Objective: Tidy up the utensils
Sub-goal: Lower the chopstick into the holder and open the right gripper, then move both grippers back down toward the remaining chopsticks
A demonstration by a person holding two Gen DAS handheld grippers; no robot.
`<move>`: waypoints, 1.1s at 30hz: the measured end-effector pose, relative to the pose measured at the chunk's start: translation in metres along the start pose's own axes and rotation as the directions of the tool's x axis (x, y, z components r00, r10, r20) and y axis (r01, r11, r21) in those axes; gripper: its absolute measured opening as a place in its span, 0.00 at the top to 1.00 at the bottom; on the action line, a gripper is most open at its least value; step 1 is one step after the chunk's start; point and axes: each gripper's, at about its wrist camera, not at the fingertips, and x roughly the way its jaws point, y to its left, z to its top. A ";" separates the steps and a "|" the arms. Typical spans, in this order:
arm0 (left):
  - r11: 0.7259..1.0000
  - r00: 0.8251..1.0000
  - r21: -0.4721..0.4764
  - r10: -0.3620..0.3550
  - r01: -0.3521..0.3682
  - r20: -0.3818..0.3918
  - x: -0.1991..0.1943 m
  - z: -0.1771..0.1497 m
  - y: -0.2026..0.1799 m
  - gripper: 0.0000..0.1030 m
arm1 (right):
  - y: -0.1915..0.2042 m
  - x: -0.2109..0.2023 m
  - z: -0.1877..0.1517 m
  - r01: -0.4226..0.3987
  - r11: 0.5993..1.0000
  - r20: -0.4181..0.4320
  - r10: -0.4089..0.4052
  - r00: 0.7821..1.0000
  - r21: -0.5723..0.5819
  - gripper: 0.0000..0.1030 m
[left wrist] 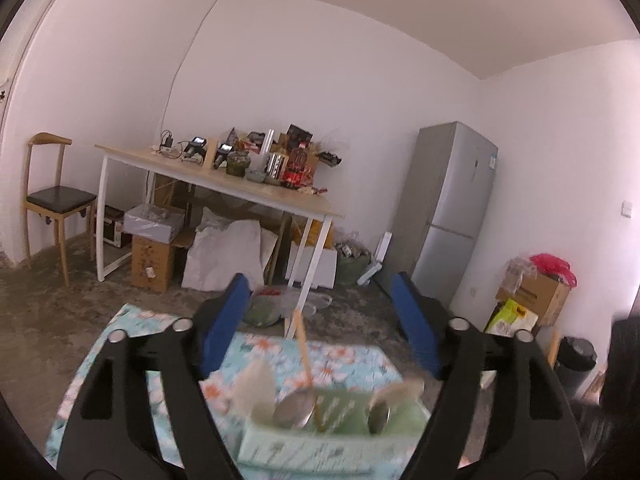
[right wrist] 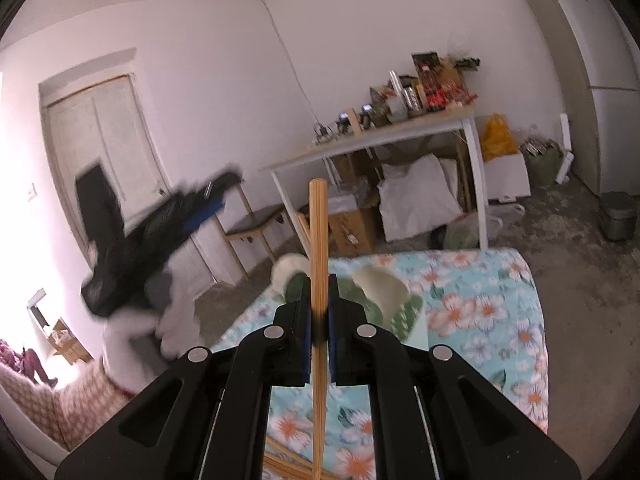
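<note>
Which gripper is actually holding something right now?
The right gripper: its pads clamp a wooden stick. The left gripper stands open, nothing between its blue pads.

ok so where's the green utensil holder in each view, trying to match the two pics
Left wrist view: the green utensil holder sits bottom centre, blurred, between the open fingers of the left gripper, with spoons standing in it.
Right wrist view: only part of it shows, centre, just beyond the right gripper, which is shut on a wooden stick.
Shared landmark: the floral tablecloth under the holder; also the white-legged table by the wall.

Left claw (left wrist: 320, 304) agape, right claw (right wrist: 319, 280) clamped
</note>
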 end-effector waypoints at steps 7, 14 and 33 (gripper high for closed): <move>0.988 0.989 0.106 0.122 -0.113 -0.084 -0.063 -0.039 0.029 0.16 | 0.026 0.000 0.059 -0.082 0.993 0.095 0.090 0.991 -0.082 0.94; 0.942 0.933 0.200 0.307 -0.271 -0.185 -0.101 -0.096 0.065 0.12 | 0.048 0.014 0.106 -0.060 0.983 0.177 0.091 0.980 -0.175 0.94; 0.960 0.911 0.192 0.256 -0.202 -0.322 -0.099 -0.142 0.063 0.12 | -0.001 0.085 0.052 0.114 0.987 0.047 -0.110 0.993 -0.109 0.57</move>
